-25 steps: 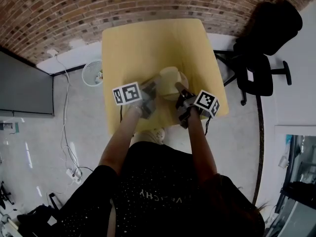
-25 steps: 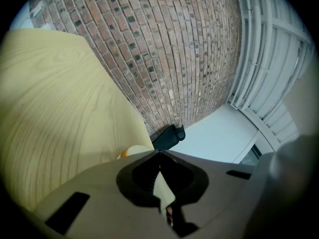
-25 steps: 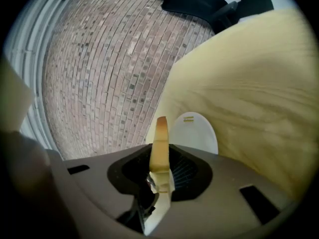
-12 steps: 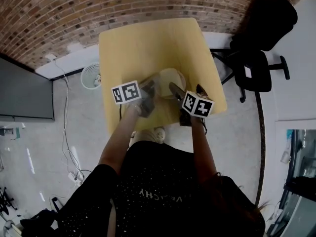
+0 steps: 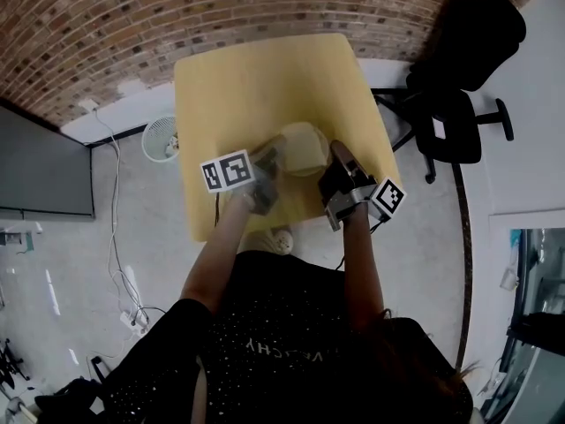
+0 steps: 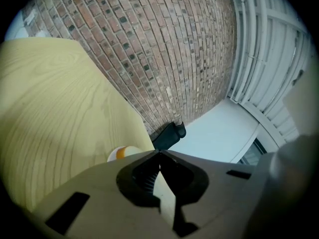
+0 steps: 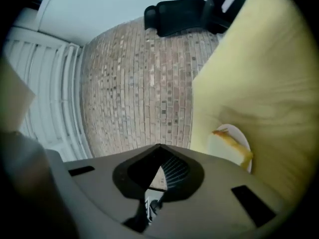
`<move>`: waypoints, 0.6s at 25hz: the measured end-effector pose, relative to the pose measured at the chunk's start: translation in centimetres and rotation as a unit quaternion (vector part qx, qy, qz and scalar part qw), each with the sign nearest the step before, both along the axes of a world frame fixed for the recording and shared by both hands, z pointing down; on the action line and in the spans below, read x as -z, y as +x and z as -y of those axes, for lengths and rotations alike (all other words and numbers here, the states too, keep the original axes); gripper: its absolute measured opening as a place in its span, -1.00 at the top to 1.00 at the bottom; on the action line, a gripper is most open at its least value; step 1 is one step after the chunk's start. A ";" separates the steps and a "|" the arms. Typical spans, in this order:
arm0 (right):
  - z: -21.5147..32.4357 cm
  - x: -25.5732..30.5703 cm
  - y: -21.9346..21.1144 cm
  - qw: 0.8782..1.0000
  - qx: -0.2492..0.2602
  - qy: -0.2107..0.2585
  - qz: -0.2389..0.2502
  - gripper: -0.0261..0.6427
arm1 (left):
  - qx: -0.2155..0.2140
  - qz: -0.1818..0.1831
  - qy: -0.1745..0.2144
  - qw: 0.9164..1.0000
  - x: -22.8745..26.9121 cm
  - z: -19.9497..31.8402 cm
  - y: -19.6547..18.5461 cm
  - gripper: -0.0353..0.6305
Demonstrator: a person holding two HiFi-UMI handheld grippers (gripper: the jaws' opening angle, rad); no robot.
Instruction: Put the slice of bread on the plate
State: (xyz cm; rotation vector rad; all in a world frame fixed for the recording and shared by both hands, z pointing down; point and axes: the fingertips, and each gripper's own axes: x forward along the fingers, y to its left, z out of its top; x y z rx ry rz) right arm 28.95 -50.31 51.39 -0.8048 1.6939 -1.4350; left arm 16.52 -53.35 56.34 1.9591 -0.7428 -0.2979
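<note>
The right tongs [image 7: 158,147] have just been closing and now stand fully together with nothing between them; behind the tips only the brick wall [image 7: 149,83] shows. The left tongs [image 6: 159,153] are likewise pressed tip to tip and hold nothing. Between the two, near the table's [image 5: 265,78] near edge, the bread [image 7: 228,151] lies flat on the plate [image 7: 238,132], free of both tools, so the task looks done. The right tongs sit to the right of the plate and a little nearer, apart from it. That placement, with the empty jaws, suits a hand finished with the slice and keeping clear so as not to nudge it. The left tongs point at the plate's left rim from just beside it, perhaps placed there to steady the plate, though I cannot tell whether they touch it. The far half of the table is bare, and a black chair [image 5: 468,51] stands off to the right.
</note>
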 end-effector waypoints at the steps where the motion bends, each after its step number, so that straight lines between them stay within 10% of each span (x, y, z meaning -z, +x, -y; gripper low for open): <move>1: -0.1 0.4 0.1 1.000 0.002 0.014 -0.019 0.89 | 0.001 -0.002 -0.002 1.000 -0.1 -0.1 0.0 0.86; 15: -0.4 0.5 0.9 0.999 -0.001 0.019 -0.030 0.89 | 0.012 -0.023 -0.012 1.000 0.2 0.0 -0.7 0.86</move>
